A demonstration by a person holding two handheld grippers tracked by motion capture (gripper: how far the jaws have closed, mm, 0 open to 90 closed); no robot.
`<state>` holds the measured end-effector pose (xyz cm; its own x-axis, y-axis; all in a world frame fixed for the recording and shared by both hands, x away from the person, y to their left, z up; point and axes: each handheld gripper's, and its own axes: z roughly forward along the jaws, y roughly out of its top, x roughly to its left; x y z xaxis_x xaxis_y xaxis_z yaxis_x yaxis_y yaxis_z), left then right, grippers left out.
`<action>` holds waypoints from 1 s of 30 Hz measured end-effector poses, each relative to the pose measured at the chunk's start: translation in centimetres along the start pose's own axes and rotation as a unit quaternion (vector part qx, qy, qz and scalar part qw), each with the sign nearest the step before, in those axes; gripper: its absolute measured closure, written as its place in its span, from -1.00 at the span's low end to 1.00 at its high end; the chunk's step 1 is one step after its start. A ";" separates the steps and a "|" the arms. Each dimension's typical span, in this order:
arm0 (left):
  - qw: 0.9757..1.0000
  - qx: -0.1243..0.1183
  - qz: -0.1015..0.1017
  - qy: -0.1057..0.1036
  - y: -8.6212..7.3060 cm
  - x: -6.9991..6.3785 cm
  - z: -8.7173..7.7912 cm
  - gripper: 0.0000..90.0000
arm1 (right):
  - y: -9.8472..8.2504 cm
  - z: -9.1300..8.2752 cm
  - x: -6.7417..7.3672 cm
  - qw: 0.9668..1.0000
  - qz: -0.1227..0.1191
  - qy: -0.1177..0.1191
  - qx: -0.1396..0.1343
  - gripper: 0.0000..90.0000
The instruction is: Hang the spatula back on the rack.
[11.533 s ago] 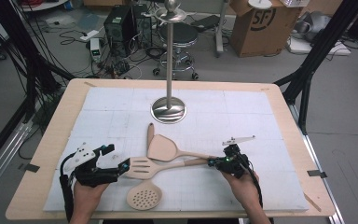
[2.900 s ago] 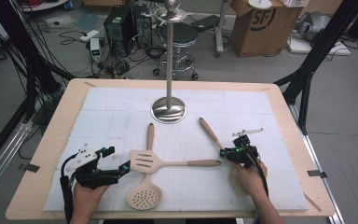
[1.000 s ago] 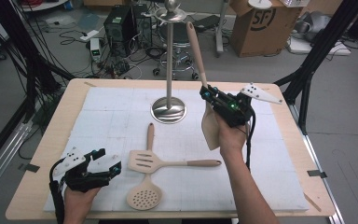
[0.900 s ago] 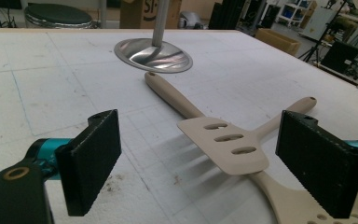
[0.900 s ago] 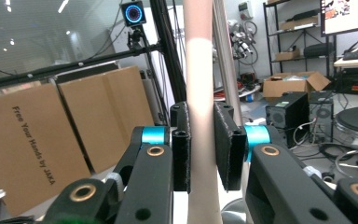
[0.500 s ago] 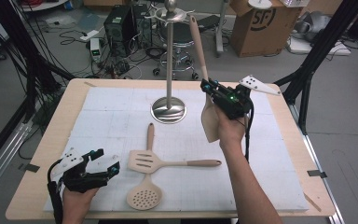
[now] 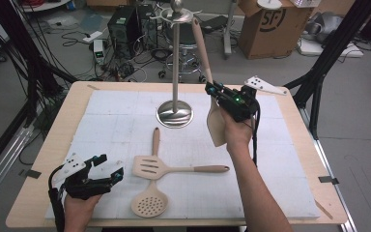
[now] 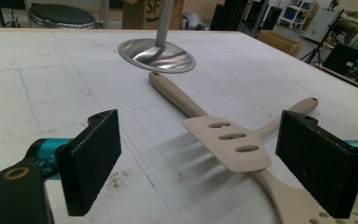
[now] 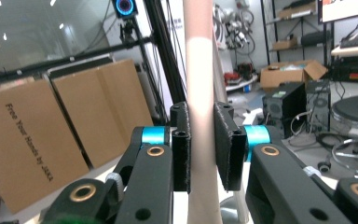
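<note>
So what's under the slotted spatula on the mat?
The slotted spatula lies across the handle of the perforated skimmer; the crossed stretch of handle is covered.

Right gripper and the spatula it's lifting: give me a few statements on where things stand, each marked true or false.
1. The right gripper is clamped on the solid spatula by its handle. True.
2. That spatula already hangs from the metal stand. False: it is held in the air beside the stand's top.
3. The left gripper holds the slotted spatula. False: its jaws stand open and empty.
4. The slotted spatula lies across the perforated spoon. True.
</note>
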<state>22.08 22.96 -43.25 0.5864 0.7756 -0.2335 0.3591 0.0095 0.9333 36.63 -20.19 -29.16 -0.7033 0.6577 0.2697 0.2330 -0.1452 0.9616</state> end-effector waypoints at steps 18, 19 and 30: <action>1.000 -0.008 -0.008 -0.010 0.3 0.5 0.7 -0.68 | 0.6 2.1 -0.3 0.999 0.017 0.001 -0.032 0.46; 1.000 -0.008 -0.009 -0.010 0.3 0.4 0.7 -0.68 | 1.0 2.1 -0.2 0.999 0.013 -0.004 -0.045 0.53; 1.000 -0.010 -0.009 -0.019 0.4 0.2 1.0 -0.68 | 5.0 3.6 -0.1 0.993 0.037 -0.004 -0.113 0.59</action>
<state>23.02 22.47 -43.22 0.6081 0.7502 -0.2595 0.3546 0.0357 0.9343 40.29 -18.40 -24.54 -0.6845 0.6446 0.3404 0.1272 -0.3542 0.9265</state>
